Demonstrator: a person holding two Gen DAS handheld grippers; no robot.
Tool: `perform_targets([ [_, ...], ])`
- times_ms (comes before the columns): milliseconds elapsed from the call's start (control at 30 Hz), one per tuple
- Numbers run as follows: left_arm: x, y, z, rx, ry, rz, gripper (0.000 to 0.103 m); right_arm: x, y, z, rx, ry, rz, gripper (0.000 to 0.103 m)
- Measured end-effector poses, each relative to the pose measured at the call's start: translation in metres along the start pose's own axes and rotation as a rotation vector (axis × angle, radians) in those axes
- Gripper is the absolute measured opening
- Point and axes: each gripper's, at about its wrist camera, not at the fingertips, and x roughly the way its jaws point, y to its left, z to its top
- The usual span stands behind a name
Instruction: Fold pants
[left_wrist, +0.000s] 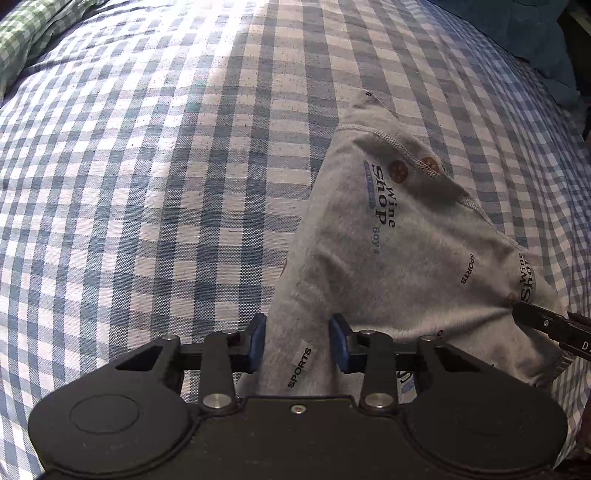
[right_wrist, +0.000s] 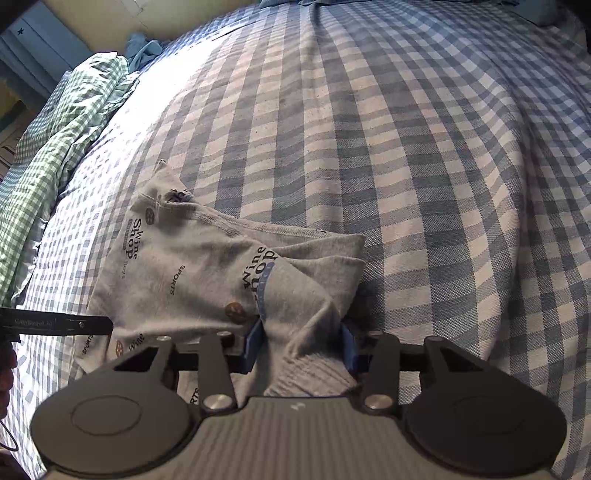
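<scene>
The pants (left_wrist: 399, 236), grey with printed lettering, are lying bunched on the checked bedspread (left_wrist: 147, 166), at about four o'clock in the left wrist view. The left gripper (left_wrist: 297, 343) is pinching a fold of them, its jaws narrowed onto thick cloth. At seven o'clock in the right wrist view, the right gripper (right_wrist: 301, 345) is clamping the ribbed waistband end. Both bites are sitting near an edge, so lifting unevenly is likely risking a slipped layer or a twisted fold.
</scene>
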Motion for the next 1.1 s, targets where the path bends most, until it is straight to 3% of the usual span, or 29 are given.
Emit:
perform_targets([
  [167,-0.010,0.013,-0.009,-0.002,-0.013,-0.019,0.027,-0.003,0.005,0.000,-0.020,-0.009,-0.016,0.040],
  [333,-0.023,0.007,-0.017,0.029,-0.033,-0.025,0.017,-0.008,0.012,-0.001,-0.053,-0.020,-0.029,0.027],
  [933,-0.079,0.006,-0.033,-0.038,-0.095,-0.131,0.011,-0.033,0.037,-0.003,-0.132,-0.060,-0.054,0.020],
  [1100,-0.098,0.007,-0.034,-0.094,-0.070,-0.192,0.011,-0.042,0.048,0.002,-0.140,-0.060,-0.042,0.020],
])
